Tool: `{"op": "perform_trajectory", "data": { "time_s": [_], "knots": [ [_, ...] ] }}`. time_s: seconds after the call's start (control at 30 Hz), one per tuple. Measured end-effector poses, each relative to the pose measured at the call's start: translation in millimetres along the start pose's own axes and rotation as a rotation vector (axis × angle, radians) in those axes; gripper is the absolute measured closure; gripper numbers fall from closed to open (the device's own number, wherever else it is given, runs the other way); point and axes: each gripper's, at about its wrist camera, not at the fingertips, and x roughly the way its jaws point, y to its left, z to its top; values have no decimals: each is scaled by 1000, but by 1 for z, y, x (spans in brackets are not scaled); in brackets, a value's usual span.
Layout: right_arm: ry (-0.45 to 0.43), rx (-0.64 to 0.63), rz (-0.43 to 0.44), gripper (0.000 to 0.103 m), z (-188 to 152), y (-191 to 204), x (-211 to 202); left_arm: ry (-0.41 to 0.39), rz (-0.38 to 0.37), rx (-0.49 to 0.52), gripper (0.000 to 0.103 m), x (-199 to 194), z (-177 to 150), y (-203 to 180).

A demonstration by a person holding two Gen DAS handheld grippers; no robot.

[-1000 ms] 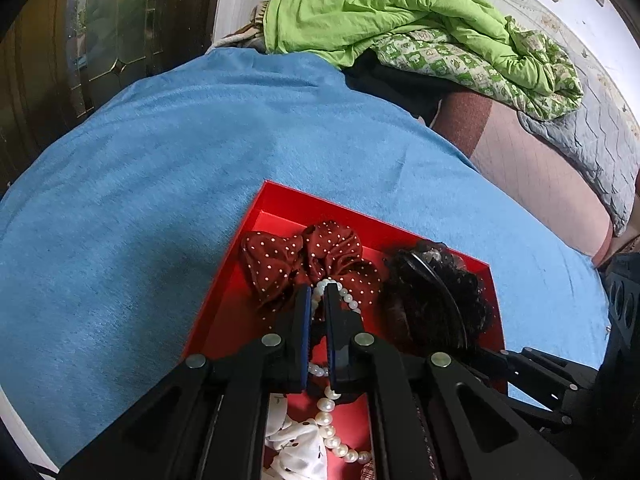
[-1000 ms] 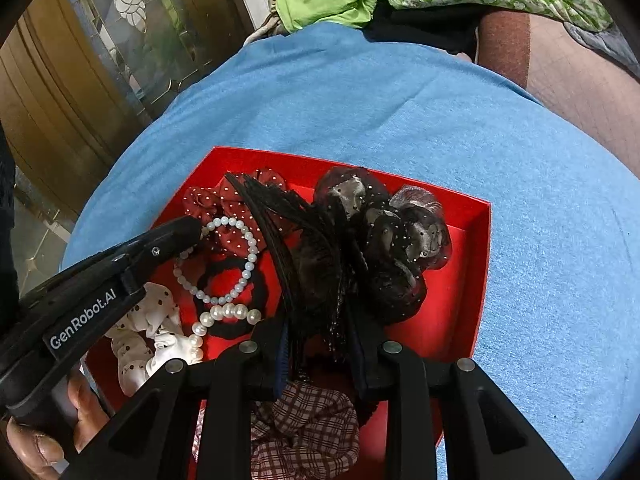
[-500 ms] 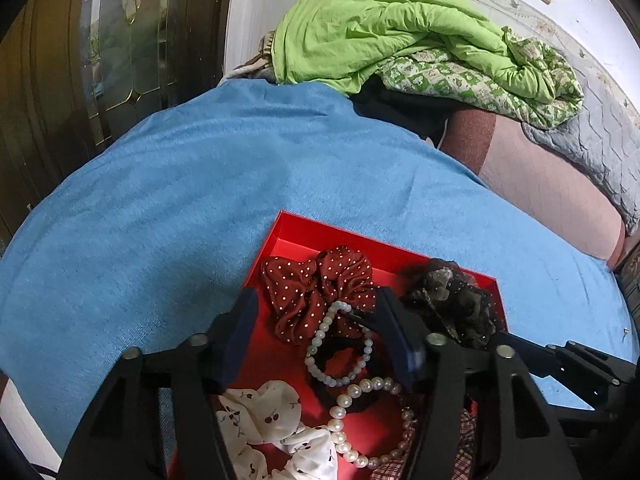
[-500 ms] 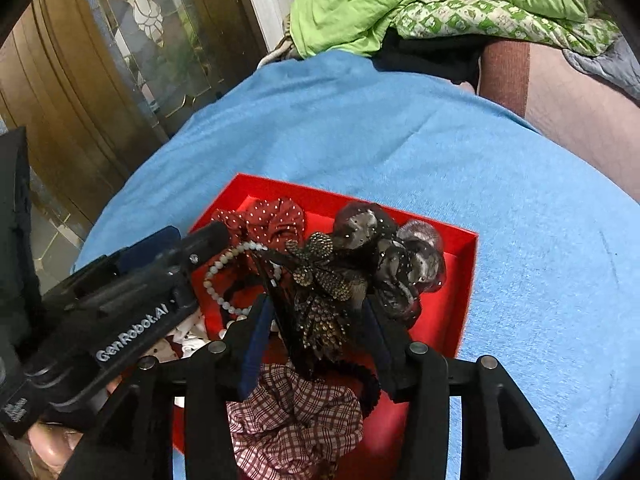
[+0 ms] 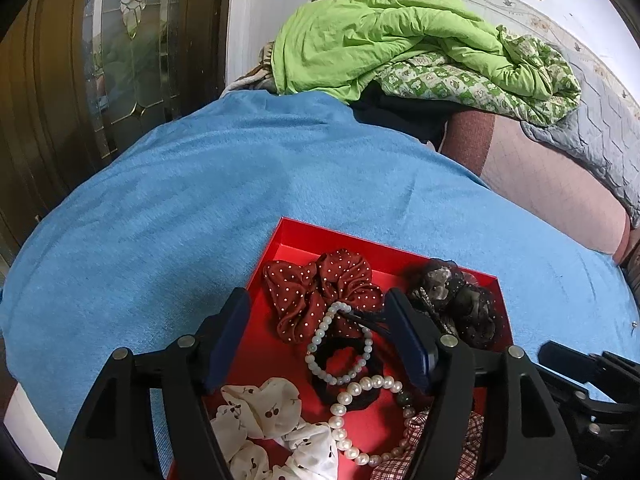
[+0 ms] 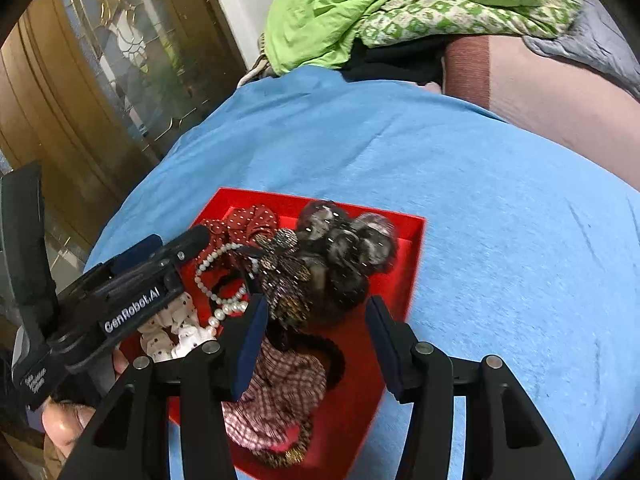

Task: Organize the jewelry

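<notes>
A red tray (image 5: 292,240) (image 6: 412,280) lies on the blue cloth and holds hair accessories and jewelry. In it are a dark red dotted scrunchie (image 5: 320,288), a pearl bracelet (image 5: 336,344), a pearl strand (image 5: 360,400), a white cherry-print scrunchie (image 5: 264,420), a black lace flower piece (image 5: 452,300) (image 6: 348,248), a beaded dragonfly clip (image 6: 286,268) and a plaid scrunchie (image 6: 280,392). My left gripper (image 5: 320,340) is open and empty above the bracelets. My right gripper (image 6: 316,340) is open and empty above the tray's near side.
The blue cloth (image 5: 200,184) covers a rounded surface. A green quilt (image 5: 400,52) lies piled behind it, with a grey cover (image 5: 600,152) at the right. A wooden glass-panelled door (image 5: 100,60) stands at the left. The left gripper body (image 6: 120,300) shows in the right wrist view.
Both grippers opened, letting go of the pearl bracelet and the black hair piece, and drew back and up from the tray. The items now rest in the tray.
</notes>
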Motion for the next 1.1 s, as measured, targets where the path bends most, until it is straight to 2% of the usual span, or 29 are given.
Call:
{"op": "perform_trajectory", "data": {
  "time_s": [0.17, 0.23, 0.33, 0.47, 0.53, 0.67, 0.8, 0.9, 1.1],
  "knots": [
    [-8, 31, -21, 46, -15, -12, -13, -44, 48, 30, 31, -6, -4, -7],
    [-10, 43, -33, 46, -23, -18, -20, -81, 89, 48, 29, -12, -7, -12],
    [-10, 61, -49, 45, -36, -25, -29, -170, 168, 79, 20, -29, -12, -21],
    [-2, 106, -55, 44, -59, -38, -43, -314, 282, 93, 3, -65, -22, -33],
    [3, 123, -57, 44, -69, -44, -49, -360, 328, 89, 0, -84, -31, -36],
    [0, 138, -81, 44, -88, -52, -64, -427, 299, 83, 0, -119, -50, -40],
    [-23, 123, -109, 43, -103, -54, -83, -383, 258, 71, 0, -146, -56, -49],
    [-49, 124, -112, 36, -114, -54, -99, -319, 193, 64, 0, -159, -61, -56],
    [-104, 111, -142, 35, -133, -52, -127, -256, 155, 101, 0, -181, -79, -72]
  ]
}}
